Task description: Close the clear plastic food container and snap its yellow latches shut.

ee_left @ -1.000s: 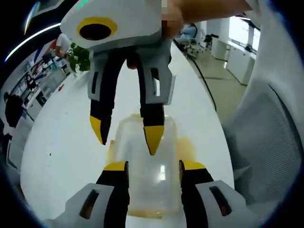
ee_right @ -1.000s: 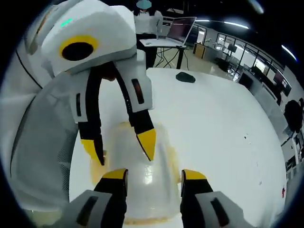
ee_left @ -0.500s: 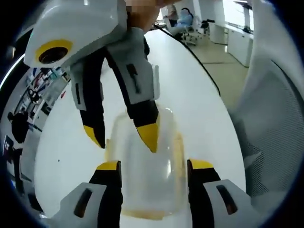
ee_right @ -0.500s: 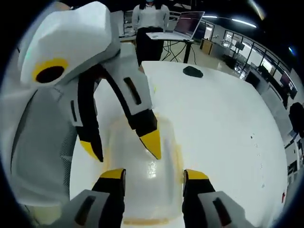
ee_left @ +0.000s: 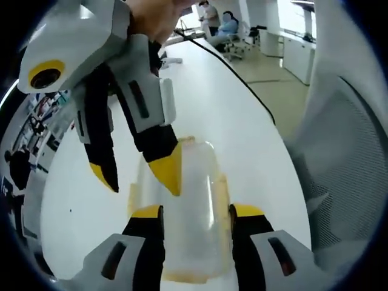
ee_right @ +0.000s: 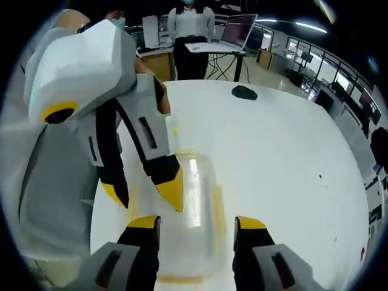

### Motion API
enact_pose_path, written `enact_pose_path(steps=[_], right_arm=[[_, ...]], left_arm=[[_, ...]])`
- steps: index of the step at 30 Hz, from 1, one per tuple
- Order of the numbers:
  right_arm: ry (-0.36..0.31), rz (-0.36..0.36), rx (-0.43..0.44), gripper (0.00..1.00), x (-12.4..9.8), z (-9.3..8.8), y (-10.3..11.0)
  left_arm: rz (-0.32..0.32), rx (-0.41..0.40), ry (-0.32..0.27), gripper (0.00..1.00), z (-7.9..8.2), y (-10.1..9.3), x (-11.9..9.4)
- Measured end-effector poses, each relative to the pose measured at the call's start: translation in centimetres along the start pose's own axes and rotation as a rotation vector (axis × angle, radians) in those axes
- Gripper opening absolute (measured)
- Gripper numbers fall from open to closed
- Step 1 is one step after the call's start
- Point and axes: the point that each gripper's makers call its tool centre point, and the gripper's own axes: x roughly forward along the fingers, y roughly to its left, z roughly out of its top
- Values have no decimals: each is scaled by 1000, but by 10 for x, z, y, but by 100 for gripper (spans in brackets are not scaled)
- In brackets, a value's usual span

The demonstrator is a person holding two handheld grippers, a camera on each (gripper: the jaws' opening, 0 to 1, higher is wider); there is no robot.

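Since a second ago, your tools drew back a little from the container [ee_left: 188, 212], which lay on the white counter [ee_right: 285, 157]. Both your left tool [ee_left: 193, 213] and right tool [ee_right: 197, 223] were spread, straddling it. A laptop [ee_right: 236, 29] and a dark mouse [ee_right: 244, 92] sat far off.

I see a clear container [ee_left: 193, 209] with yellow trim on the white table [ee_left: 242, 121]. My left gripper [ee_left: 193, 213] and right gripper [ee_right: 197, 221] are both white and grey with black jaws and yellow tips. Beyond the container on the table lies a black mouse [ee_right: 245, 92].
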Motion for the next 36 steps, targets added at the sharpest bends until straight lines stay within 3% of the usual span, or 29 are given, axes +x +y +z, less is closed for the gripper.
enact_pose_path(steps=[9, 14, 22, 36], right_arm=[[76, 70, -63, 46, 12, -2, 6], [74, 88, -65, 46, 13, 0, 6], [77, 144, 25, 45, 15, -4, 5], [170, 254, 18, 45, 21, -6, 5]], left_arm=[[-7, 3, -2, 39, 1, -1, 0], [-16, -5, -3, 39, 1, -1, -1], [-19, -6, 27, 39, 1, -1, 0], [-3, 10, 46, 38, -1, -1, 2]])
